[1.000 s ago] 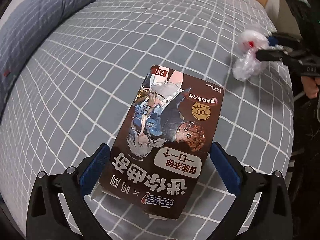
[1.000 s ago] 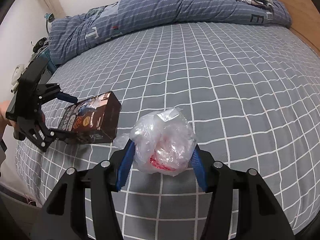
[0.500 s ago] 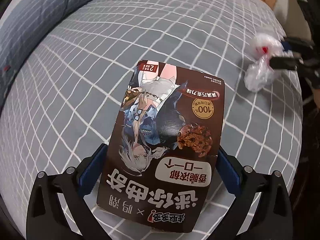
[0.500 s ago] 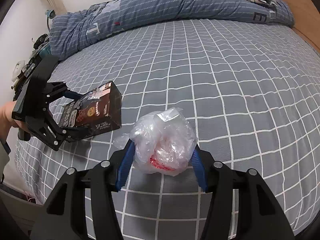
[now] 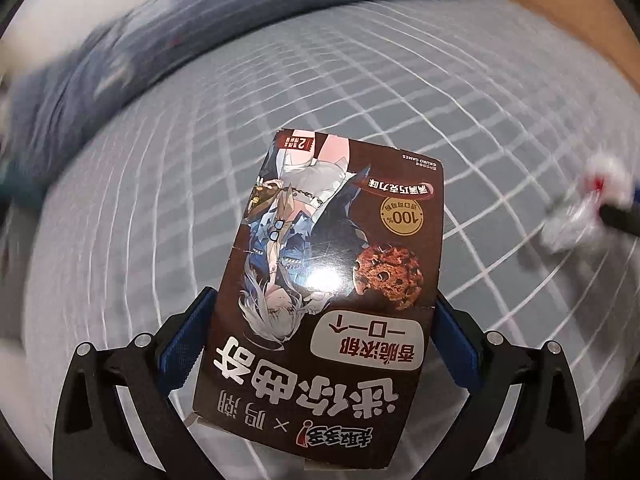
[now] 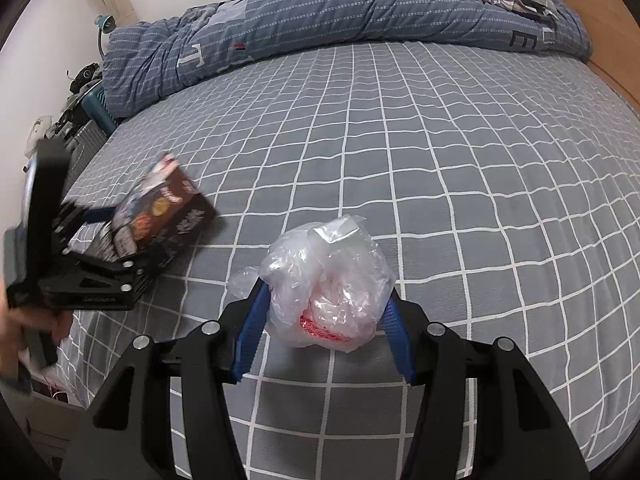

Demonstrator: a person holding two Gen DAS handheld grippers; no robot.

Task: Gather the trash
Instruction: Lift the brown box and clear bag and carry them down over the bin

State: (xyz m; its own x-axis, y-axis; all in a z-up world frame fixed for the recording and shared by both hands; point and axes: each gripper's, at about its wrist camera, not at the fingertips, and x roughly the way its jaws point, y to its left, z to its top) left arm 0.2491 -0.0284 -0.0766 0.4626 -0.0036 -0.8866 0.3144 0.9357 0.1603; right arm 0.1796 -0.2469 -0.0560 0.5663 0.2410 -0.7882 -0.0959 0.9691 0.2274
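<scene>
Already, in the left wrist view, the left tongs (image 5: 316,344) are clamped on a brown cookie box (image 5: 340,280), lifted above the checked bed (image 5: 160,220); whether anything is inside it cannot be told.

From the right wrist view, the right tongs (image 6: 324,334) pinch a crumpled clear plastic bag (image 6: 326,284) with something red inside. Both pieces look collected; no bin shows, so disposal seems left.

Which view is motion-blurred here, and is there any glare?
Left wrist view: bedsheet and quilt smeared by motion, cookie box sharp with a glare spot. Right wrist view: mostly sharp, only the left gripper and its box blurred; fisheye bends the grid.
</scene>
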